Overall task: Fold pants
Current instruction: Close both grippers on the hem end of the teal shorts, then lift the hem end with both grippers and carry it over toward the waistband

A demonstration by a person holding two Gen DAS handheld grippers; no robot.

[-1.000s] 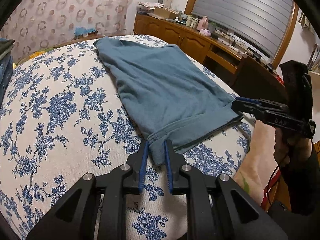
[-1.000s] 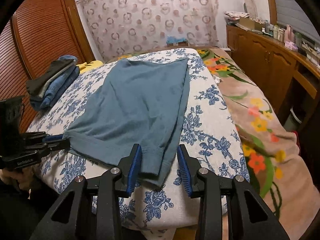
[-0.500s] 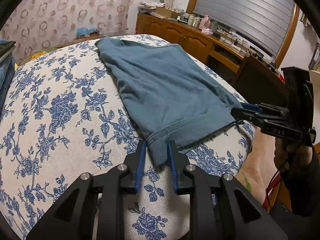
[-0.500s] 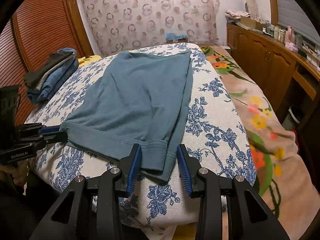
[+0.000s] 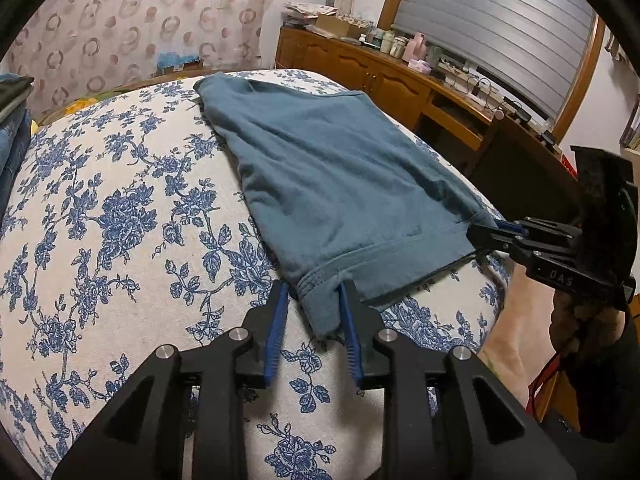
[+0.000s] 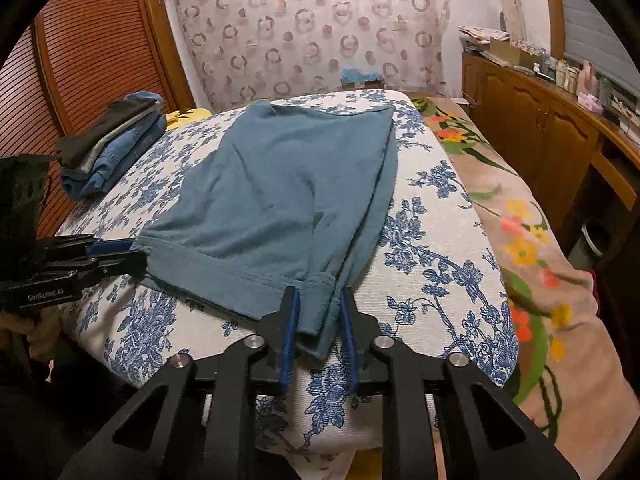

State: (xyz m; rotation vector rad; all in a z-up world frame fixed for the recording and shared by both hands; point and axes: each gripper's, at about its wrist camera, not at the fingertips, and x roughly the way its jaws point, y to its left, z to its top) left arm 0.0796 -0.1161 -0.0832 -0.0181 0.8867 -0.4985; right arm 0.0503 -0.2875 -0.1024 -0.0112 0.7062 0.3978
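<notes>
We saw teal-blue knit pants (image 5: 344, 184) lying flat on bed with blue-floral white cover (image 5: 112, 232), hem at near edge. Left claw (image 5: 314, 334) straddled one hem corner, jaws just easing apart, pads loose around cloth. Right claw (image 6: 318, 334) had just been closing, narrow, pads pinching other hem corner.

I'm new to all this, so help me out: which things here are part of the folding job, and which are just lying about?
Part of the job:
- teal pants, spread on the bed
- left gripper, at one near corner
- right gripper, at the other corner

Just lying about:
- stack of folded clothes
- floral blanket
- wooden cabinets
</notes>
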